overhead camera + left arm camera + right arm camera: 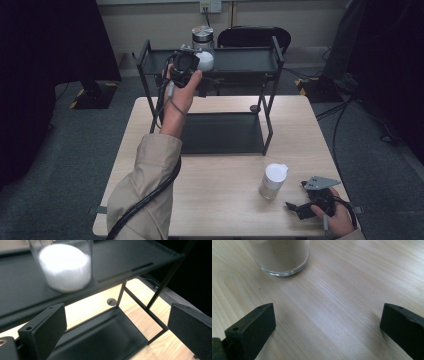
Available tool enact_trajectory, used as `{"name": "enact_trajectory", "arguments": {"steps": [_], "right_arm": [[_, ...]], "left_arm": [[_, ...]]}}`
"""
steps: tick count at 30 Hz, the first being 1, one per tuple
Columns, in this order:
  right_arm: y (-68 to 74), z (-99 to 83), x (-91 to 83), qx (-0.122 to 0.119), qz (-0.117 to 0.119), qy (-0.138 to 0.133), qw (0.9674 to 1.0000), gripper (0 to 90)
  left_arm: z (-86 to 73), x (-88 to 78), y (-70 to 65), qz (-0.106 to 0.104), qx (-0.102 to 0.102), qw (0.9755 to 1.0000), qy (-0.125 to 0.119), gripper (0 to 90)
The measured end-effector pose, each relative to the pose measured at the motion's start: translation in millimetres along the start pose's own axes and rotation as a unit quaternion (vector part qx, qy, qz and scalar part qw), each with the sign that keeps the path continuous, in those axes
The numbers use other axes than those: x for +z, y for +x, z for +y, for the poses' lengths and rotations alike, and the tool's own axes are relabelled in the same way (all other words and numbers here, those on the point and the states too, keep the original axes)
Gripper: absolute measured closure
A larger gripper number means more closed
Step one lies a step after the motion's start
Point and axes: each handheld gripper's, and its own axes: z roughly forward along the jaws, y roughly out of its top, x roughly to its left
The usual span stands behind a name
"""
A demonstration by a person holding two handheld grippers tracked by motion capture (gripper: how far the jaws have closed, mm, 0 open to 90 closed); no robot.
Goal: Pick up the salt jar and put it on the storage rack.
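Jars are the work here: one w/ white contents [65, 265] stands upright on the top shelf [140, 257] of the black rack [270, 107], just ahead of and slightly above the left gripper [115, 327]. L jaws are spread wide, nothing between them; in the left gripper view the jar is seen up and to the left of the gap, not centred in it. In the high view the left gripper [186, 67] is held at the shelf's front edge, w/ the jar [205, 60] just beside it, touching or nearly so; contact can't be told.

Jar's long axis is vertical, so a level approach along the shelf is judged needed, w/ the gap shifted toward the jar first. L hand is clearly the nearer one.

Outward: a second container w/ a metal lid [202, 36] is seen behind the shelf. Rack's front rail and right-hand uprights [160, 287] lie close to the L jaws and could be clipped. Lower shelf [107, 337] sits bare on the wooden table [220, 180].

Right gripper [300, 206] is held low near the table's front right corner, jaws likewise wide apart on nothing. A lidded jar w/ tan contents [273, 181] stands upright just beside it, to its left; its base [280, 257] is seen ahead-left of the jaws.
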Motion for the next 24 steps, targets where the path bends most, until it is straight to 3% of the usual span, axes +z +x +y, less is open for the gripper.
{"name": "enact_trajectory", "arguments": {"steps": [5,24], "right_arm": [[0.0,0.0,0.0,0.0,0.0,0.0,1.0,0.0],[0.0,-0.1,0.0,0.0,0.0,0.0,1.0,0.0]], "left_arm": [[-13.2,2.2,4.4,-0.014,-0.001,0.9999,-0.003,1.7],[-69.0,26.5,18.5,-0.035,-0.022,0.9991,0.007,1.8]]}}
